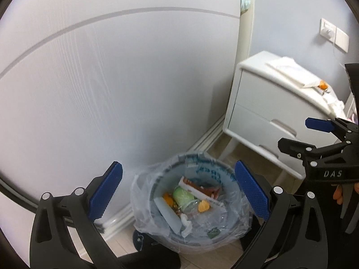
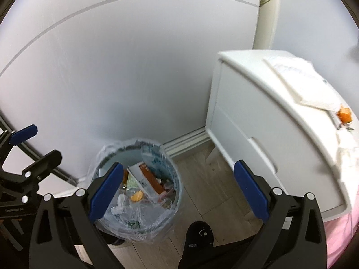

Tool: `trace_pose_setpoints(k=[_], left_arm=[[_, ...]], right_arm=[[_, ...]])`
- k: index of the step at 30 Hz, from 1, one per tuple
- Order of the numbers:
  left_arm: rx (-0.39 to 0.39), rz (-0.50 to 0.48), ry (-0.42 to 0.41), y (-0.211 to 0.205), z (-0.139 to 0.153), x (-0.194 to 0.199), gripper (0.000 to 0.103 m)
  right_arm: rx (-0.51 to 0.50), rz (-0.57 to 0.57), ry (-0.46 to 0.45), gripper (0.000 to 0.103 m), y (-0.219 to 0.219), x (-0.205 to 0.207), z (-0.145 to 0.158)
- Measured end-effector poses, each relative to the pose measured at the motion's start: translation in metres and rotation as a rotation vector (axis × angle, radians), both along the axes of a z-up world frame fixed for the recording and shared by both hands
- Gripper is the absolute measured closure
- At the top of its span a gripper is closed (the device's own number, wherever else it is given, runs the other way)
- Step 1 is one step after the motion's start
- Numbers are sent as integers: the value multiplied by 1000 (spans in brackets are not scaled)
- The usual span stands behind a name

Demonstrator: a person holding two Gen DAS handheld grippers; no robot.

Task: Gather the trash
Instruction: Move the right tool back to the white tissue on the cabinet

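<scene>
A round bin (image 1: 157,224) lined with a clear plastic bag stands on the floor by the wall; it also shows in the right wrist view (image 2: 177,188). It holds a box (image 1: 199,190), a green wrapper (image 1: 182,196), orange scraps (image 1: 203,206) and crumpled tissue (image 1: 186,223). My left gripper (image 1: 179,192) is open and empty above the bin. My right gripper (image 2: 179,190) is open and empty, just right of the bin; it also shows at the right of the left wrist view (image 1: 300,134). More trash, an orange scrap (image 2: 344,115) and crumpled tissue (image 2: 347,150), lies on the nightstand.
A white two-drawer nightstand (image 2: 258,121) stands right of the bin, with a folded white cloth (image 2: 300,83) on top. A pale wall panel (image 1: 112,78) rises behind the bin. Wood floor (image 2: 202,179) lies between bin and nightstand. Pink bedding (image 2: 336,242) is at far right.
</scene>
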State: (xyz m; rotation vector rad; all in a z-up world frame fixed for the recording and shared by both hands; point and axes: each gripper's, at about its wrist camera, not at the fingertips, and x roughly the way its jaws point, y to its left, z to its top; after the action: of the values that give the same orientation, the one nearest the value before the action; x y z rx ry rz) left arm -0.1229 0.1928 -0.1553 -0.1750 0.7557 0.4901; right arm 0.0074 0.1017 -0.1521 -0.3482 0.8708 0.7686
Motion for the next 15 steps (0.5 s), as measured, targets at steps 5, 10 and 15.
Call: trace_pose_setpoints(k=[5,10,15], left_arm=[[-17,-39,-35,-9,25,-1,6],[-17,-95,-70,-18,44,5,6],[8,-129,-109,-30,63,15,6]], right_arm=[[27,-24,-36,7,-20,2,27],[71,-61,-68,7,-41,4,56],[85,-108,-127,7,-63,6,77]])
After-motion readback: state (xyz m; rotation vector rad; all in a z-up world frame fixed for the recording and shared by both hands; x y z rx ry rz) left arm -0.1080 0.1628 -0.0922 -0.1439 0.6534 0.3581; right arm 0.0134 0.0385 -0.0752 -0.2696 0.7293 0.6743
